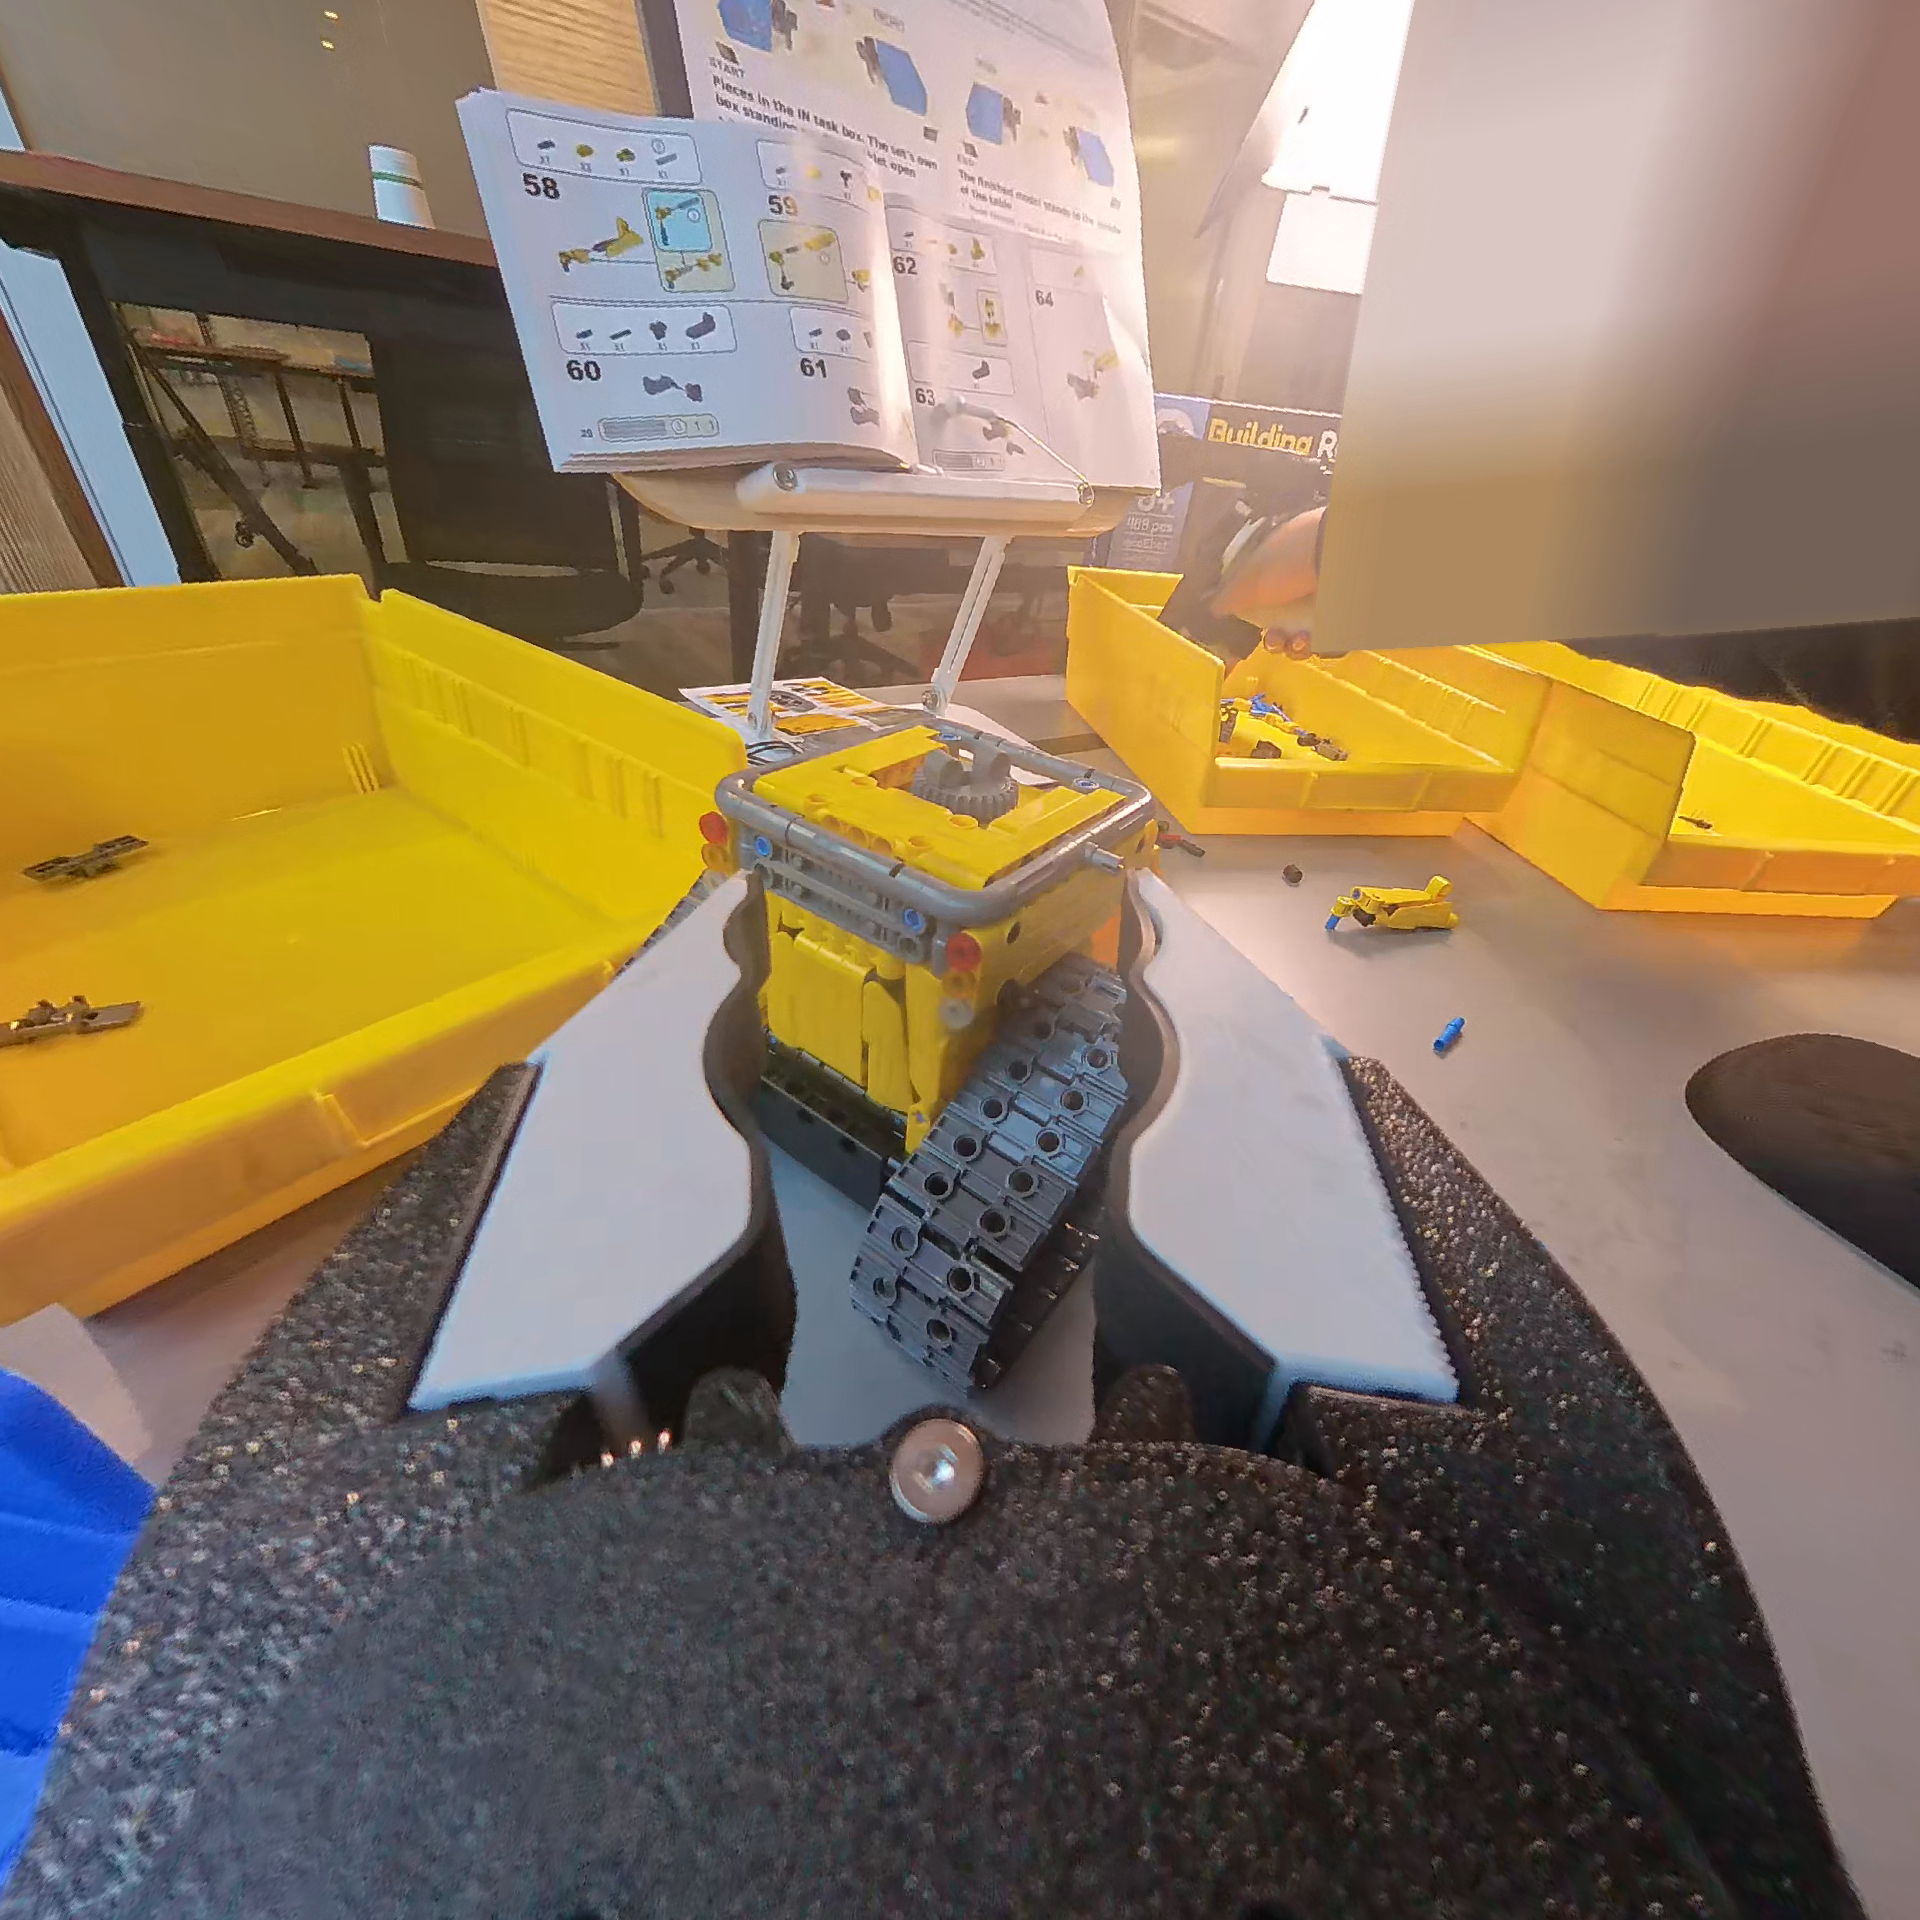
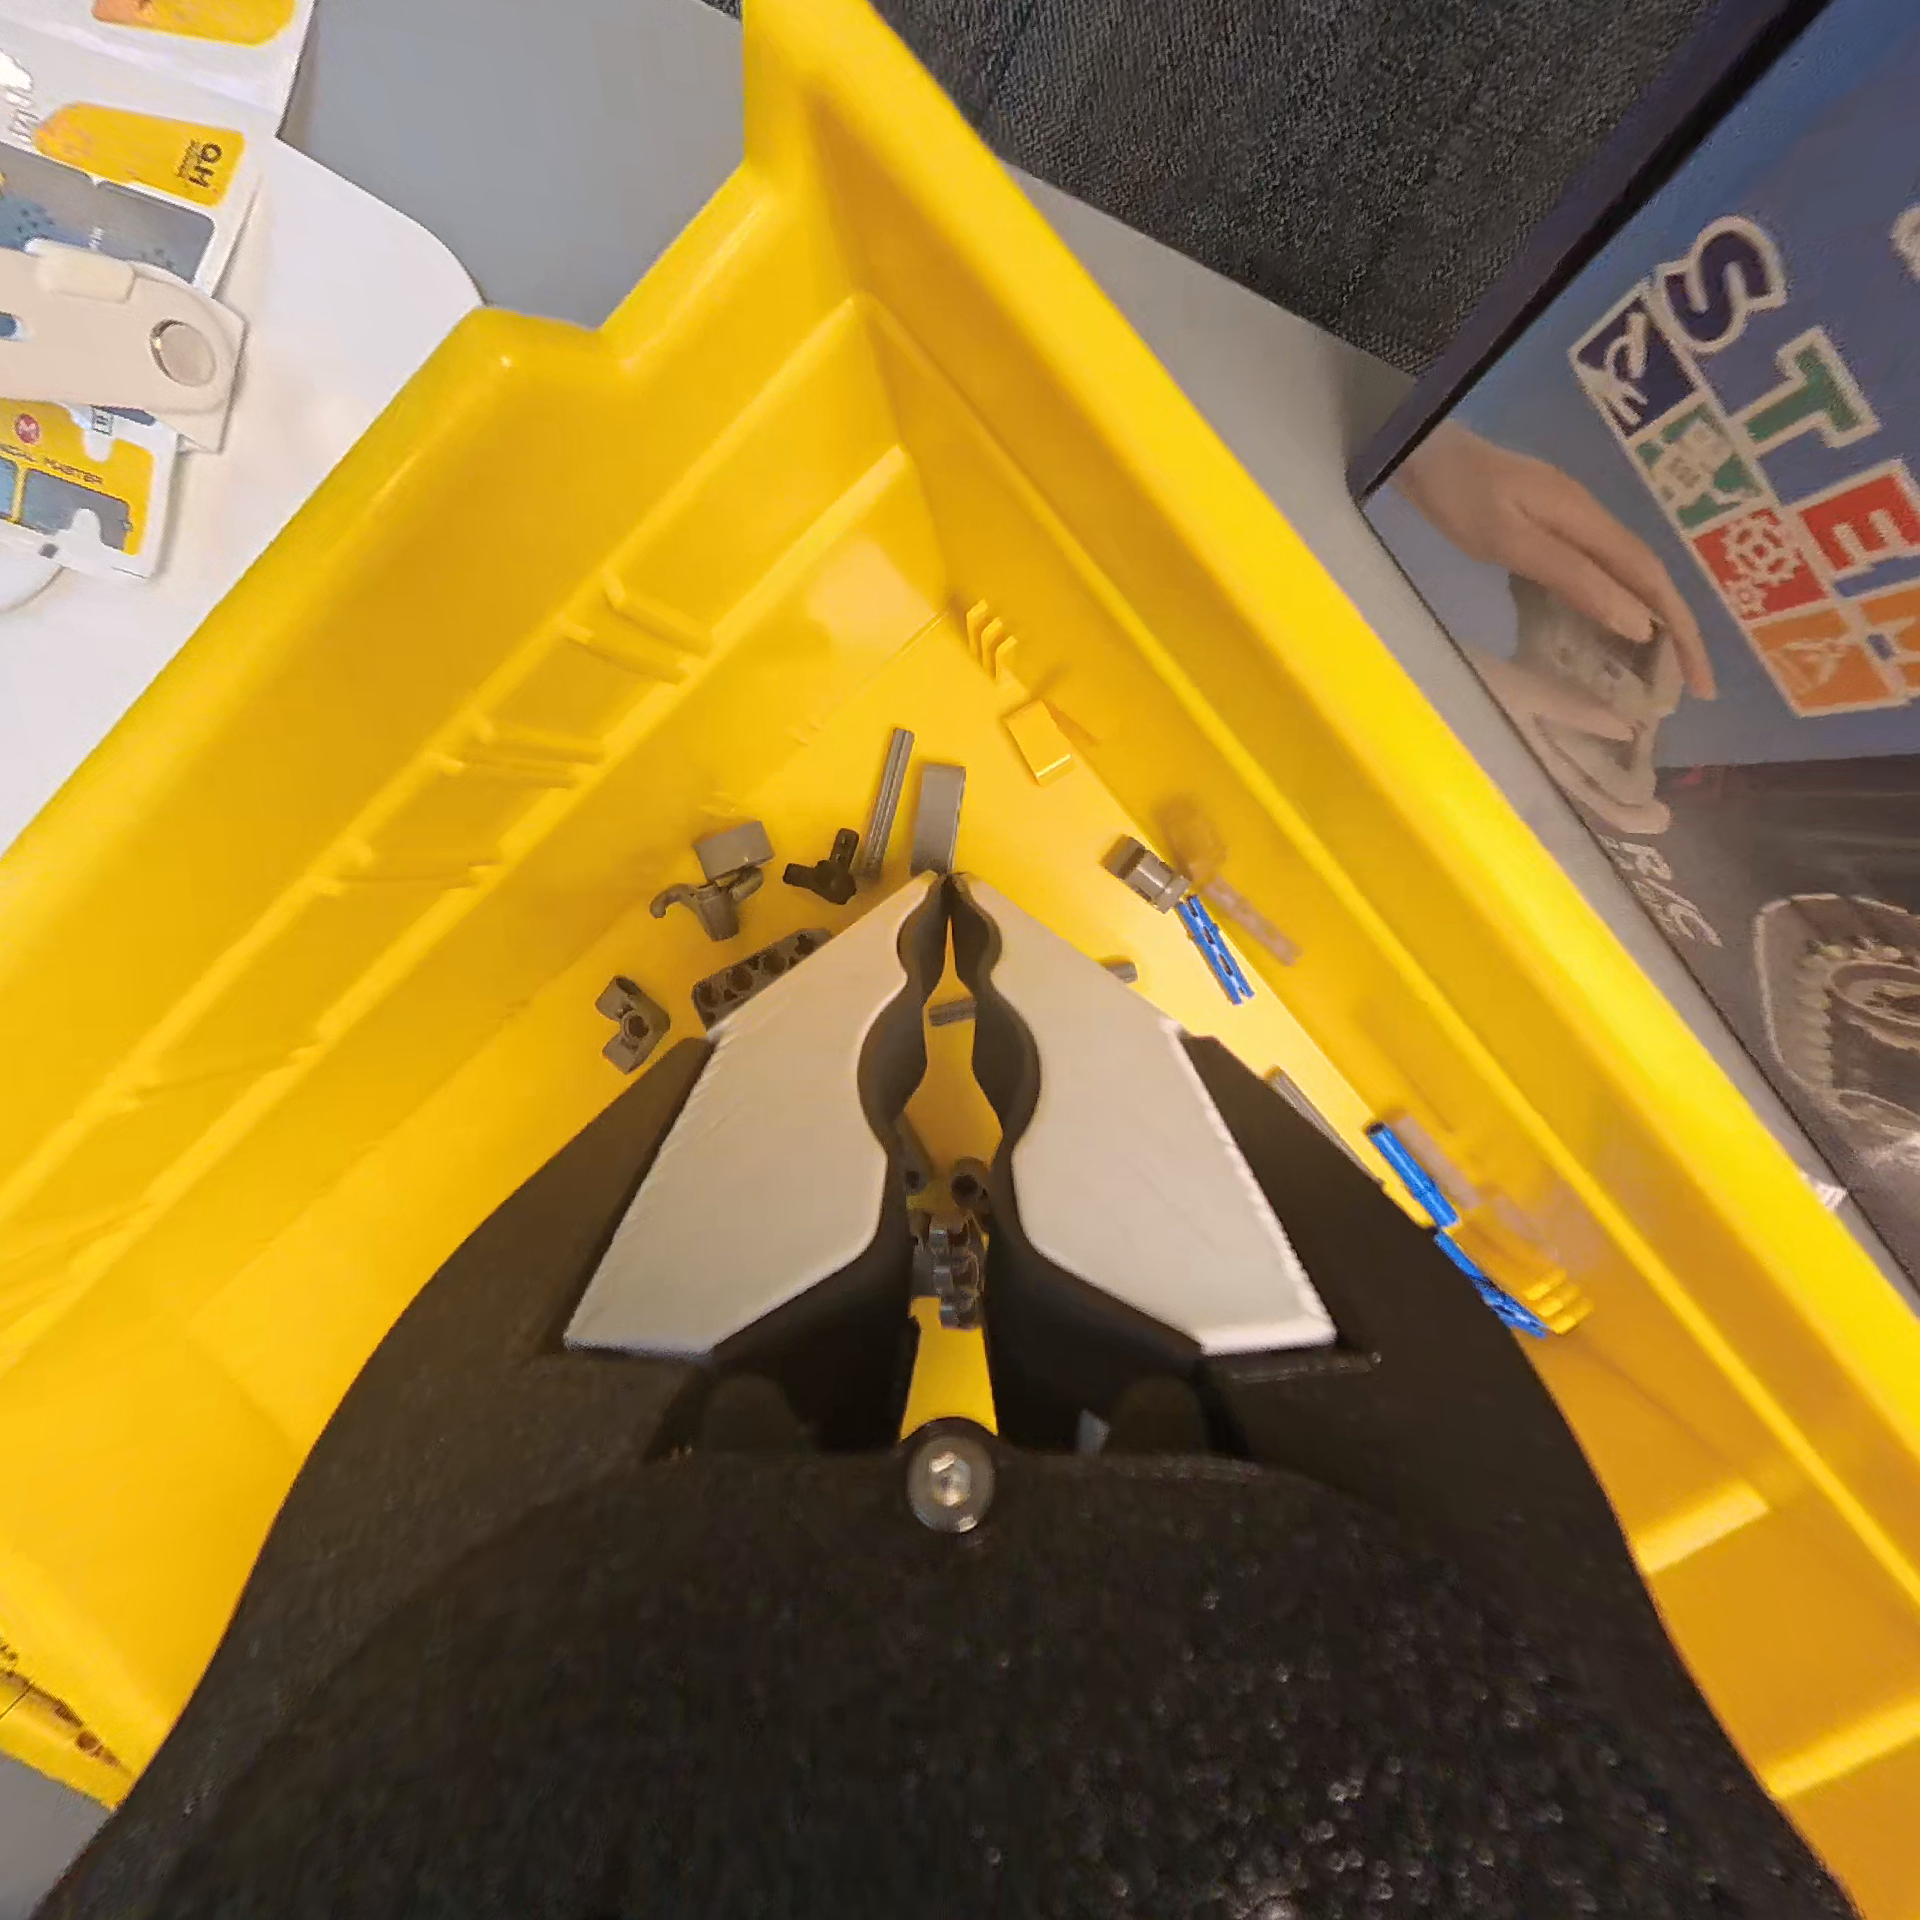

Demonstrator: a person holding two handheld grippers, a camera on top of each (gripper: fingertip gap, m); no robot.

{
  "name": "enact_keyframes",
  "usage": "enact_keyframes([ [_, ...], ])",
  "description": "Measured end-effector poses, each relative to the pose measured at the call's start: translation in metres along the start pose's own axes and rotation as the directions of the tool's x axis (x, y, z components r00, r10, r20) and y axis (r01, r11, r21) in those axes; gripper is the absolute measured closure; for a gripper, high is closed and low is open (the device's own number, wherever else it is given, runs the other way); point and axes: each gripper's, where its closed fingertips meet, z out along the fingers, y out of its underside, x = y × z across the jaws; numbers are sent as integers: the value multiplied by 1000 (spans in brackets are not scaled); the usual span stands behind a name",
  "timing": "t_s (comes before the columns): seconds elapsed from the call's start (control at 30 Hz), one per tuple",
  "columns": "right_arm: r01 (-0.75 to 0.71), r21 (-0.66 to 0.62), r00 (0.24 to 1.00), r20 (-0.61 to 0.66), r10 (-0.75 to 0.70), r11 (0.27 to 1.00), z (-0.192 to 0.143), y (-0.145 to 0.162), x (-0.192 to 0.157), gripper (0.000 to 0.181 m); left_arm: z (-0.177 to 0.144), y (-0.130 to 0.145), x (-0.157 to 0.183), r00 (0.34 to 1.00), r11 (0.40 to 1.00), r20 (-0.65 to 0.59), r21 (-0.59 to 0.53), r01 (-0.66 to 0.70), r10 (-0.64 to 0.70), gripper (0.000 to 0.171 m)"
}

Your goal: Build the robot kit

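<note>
My left gripper [image 1: 940, 914] is shut on a yellow brick-built tracked model [image 1: 935, 935]. Its fingers press the model's two sides, and a grey track [image 1: 997, 1195] hangs down between them. The model has a grey frame and a gear on top. My right gripper [image 2: 948, 883] is shut, pointing down into a yellow bin [image 2: 644, 540]. Its tips meet at the near end of a flat grey piece [image 2: 938, 816]; I cannot tell whether they pinch it. A small yellow and grey assembly [image 2: 951, 1257] shows in the gap between the right fingers.
An open instruction booklet [image 1: 727, 291] sits on a stand behind the model. A large yellow bin [image 1: 260, 883] stands at left, more yellow bins [image 1: 1351, 748] at right. A small yellow sub-assembly [image 1: 1397, 906] and a blue pin [image 1: 1447, 1035] lie on the table. A printed box [image 2: 1714, 623] stands beside the right bin. Tip to tip, the grippers are about 55 centimeters apart. About 30 centimeters separates my left fingertips from the small yellow sub-assembly [image 1: 1397, 906]. Look for it in the right wrist view [image 2: 44, 1740] too.
</note>
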Motion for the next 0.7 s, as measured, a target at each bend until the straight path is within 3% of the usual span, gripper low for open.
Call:
enact_keyframes([
  [0.23, 45, -25, 999, 11, -45, 999, -12, 6, -2, 176, 0, 1, 0, 1000, 1000, 0, -3, 4, -4, 105],
  [0.53, 218, -247, 976, 27, -218, 944, -26, 57, -11, 161, 2, 2, 1, 1000, 1000, -4, -14, -4, 4, 105],
  [0.7, 275, -253, 961, 101, -257, 928, -22, 65, -31, 172, 2, 3, 0, 1000, 1000, -1, -18, 4, -4, 106],
])
